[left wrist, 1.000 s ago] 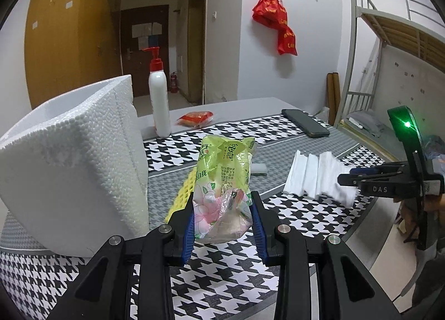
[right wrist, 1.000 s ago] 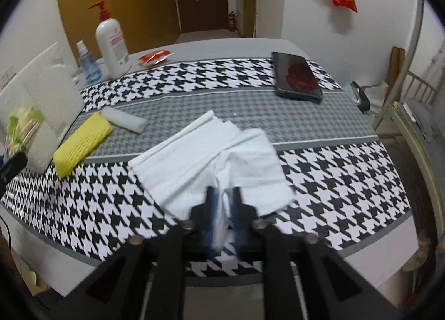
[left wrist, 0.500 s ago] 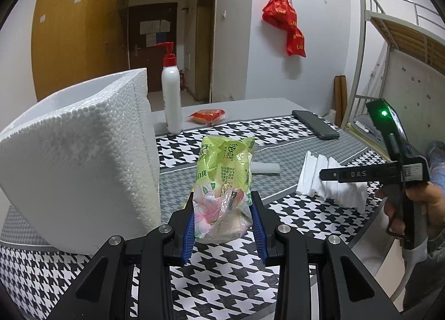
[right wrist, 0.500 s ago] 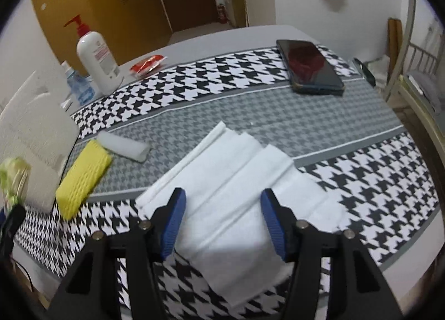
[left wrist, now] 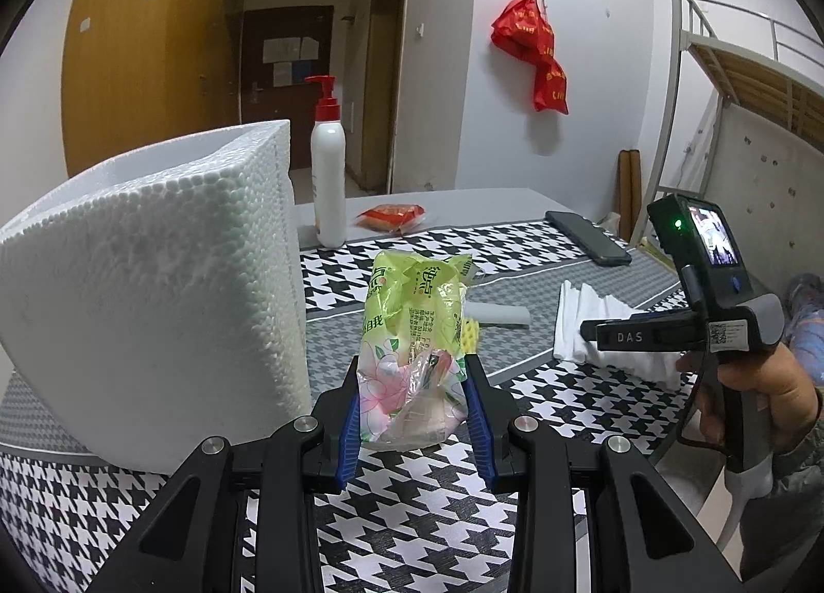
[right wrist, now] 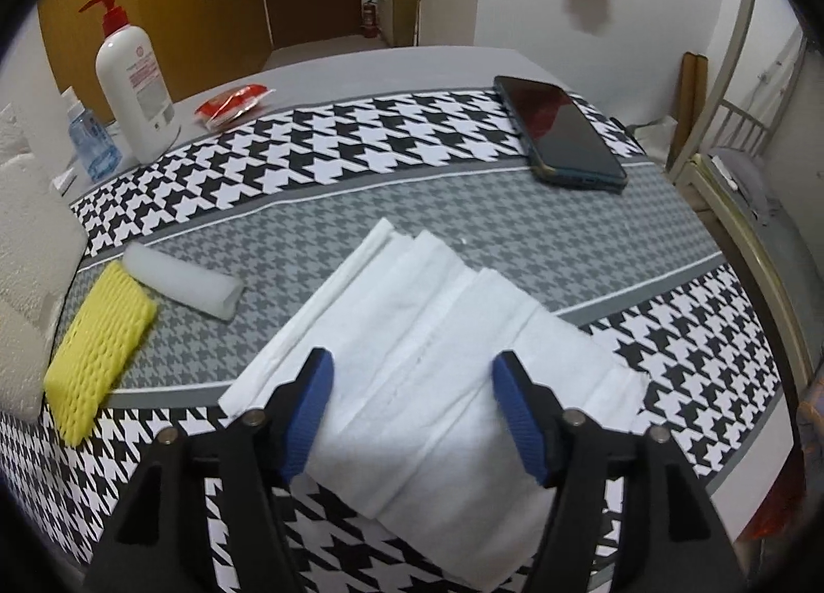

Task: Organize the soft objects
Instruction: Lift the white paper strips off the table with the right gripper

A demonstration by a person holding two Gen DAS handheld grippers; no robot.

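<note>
My left gripper [left wrist: 414,387] is shut on a green and pink plastic packet [left wrist: 412,335], held upright just right of a white foam box [left wrist: 154,284]. My right gripper [right wrist: 414,366] hovers over a folded white towel [right wrist: 438,335] on the houndstooth cloth. Its jaws are opening, and the towel lies below and between them with the pads off it. In the left wrist view, a hand holds the right gripper [left wrist: 589,330] above the towel [left wrist: 587,302]. A yellow foam net [right wrist: 98,340] and a white foam strip [right wrist: 185,281] lie left of the towel.
A pump bottle [right wrist: 136,88], a small blue bottle [right wrist: 92,134] and a red packet [right wrist: 232,101] stand at the back left. A dark phone [right wrist: 559,134] lies at the back right. A bunk bed frame [left wrist: 695,103] stands past the table's right edge.
The right gripper's jaws went from pinched on the towel's bunched edge to wide apart, and the towel now lies flat. The left gripper keeps the packet, almost still.
</note>
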